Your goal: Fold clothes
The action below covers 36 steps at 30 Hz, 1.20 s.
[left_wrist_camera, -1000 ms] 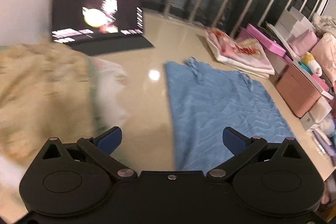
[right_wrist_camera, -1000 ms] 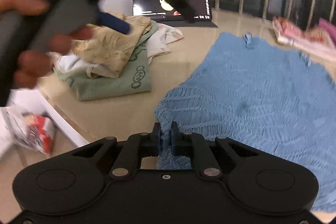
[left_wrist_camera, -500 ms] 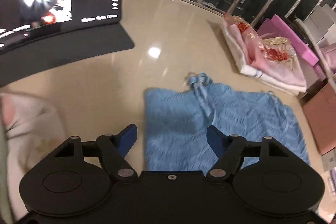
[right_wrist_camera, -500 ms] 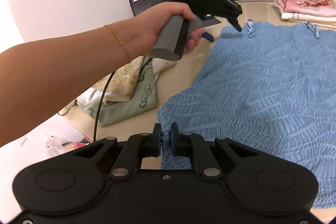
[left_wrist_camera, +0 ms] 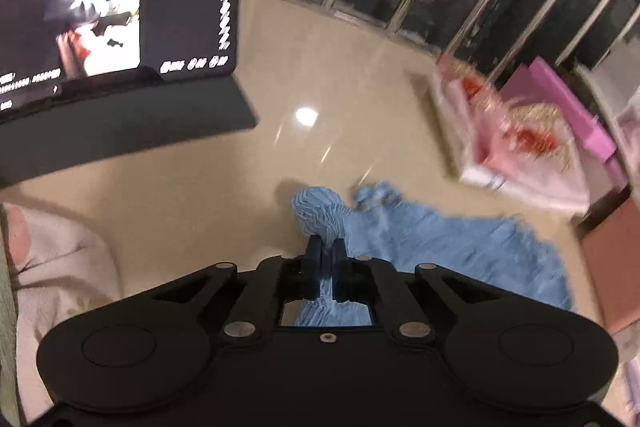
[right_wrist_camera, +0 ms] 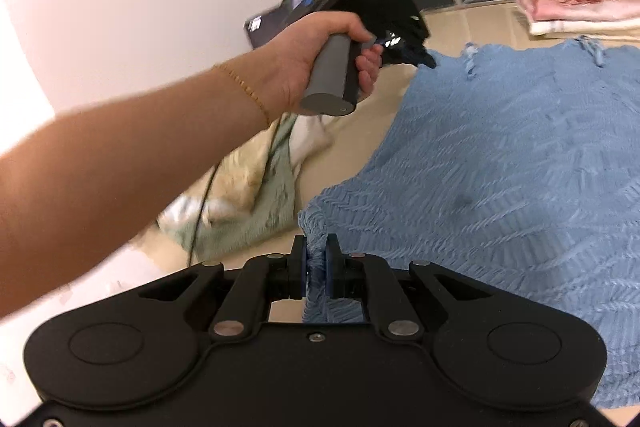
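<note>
A blue ribbed garment (right_wrist_camera: 500,167) lies spread on the beige floor, its straps at the far edge. In the right wrist view my right gripper (right_wrist_camera: 316,247) is shut on the near left corner, with cloth bunched between the pads. A hand (right_wrist_camera: 312,63) holds my left gripper (right_wrist_camera: 426,59) at the far left corner by a strap. In the left wrist view the left gripper (left_wrist_camera: 326,245) has its jaws closing, the pads pressing a gathered fold of the blue garment (left_wrist_camera: 440,243), which rises in a small hump just ahead.
A lit screen on a dark stand (left_wrist_camera: 120,7) sits at the far left. Folded pink and white cloth (left_wrist_camera: 520,147) and a pink box (left_wrist_camera: 568,107) lie by the railing. A loose pile of green and cream clothes (right_wrist_camera: 248,195) lies left of the blue garment.
My left gripper swung from the clothes pile over to the blue garment's far corner and went from wide open to shut on the cloth. The right gripper kept its grip and rolled slightly.
</note>
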Tool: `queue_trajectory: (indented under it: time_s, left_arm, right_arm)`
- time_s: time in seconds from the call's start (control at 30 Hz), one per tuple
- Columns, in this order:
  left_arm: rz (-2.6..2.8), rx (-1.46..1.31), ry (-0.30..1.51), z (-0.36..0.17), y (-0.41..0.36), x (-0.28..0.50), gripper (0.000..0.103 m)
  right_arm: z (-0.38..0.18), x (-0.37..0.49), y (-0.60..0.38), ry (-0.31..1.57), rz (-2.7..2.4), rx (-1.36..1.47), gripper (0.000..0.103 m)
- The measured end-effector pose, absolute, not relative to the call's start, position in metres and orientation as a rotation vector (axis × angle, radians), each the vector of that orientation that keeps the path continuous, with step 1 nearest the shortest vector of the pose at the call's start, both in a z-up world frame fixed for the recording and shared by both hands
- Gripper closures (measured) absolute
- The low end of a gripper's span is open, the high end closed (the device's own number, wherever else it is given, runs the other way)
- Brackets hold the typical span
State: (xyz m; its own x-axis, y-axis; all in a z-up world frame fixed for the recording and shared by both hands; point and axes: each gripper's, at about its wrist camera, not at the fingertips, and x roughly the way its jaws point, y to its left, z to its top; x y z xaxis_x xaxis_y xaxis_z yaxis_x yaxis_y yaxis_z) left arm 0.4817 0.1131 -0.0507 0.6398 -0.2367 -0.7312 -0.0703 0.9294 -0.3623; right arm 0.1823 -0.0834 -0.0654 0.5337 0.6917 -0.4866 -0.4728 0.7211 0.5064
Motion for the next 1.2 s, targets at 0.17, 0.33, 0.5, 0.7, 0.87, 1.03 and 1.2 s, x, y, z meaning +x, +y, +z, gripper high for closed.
queue_trajectory:
  time_s: [0.17,0.33,0.5,0.7,0.87,1.03,1.2]
  left_arm:
    - [-0.144,-0.388,0.861,-0.003,0.061,0.492,0.098]
    - [-0.218,-0.313,0.868,0.029,-0.036,0.491,0.098]
    - [-0.232,-0.184,0.928,0.009,-0.145,0.491,0.098]
    - [-0.199,-0.123,0.996,-0.040,-0.209,0.492,0.098]
    - [-0.196,-0.164,0.955,-0.026,-0.208,0.492,0.098]
    - [-0.208,-0.179,0.944,-0.021,-0.218,0.502,0.091]
    - [-0.264,-0.288,0.972,-0.047,-0.226,0.507,0.025]
  right_arm:
    - [-0.050,0.177,-0.142,0.626,0.655,0.562,0.095]
    - [-0.055,0.154,-0.224,0.529,0.494,0.771,0.095]
    - [-0.088,0.129,-0.297,0.505,0.270,0.915,0.095]
    - [-0.135,0.119,-0.336,0.524,0.116,1.005,0.095]
    - [-0.134,0.116,-0.351,0.463,0.135,1.064,0.095]
    - [-0.125,0.122,-0.369,0.352,0.081,1.093,0.095]
    - [-0.159,0.122,-0.393,0.375,-0.135,1.163,0.098]
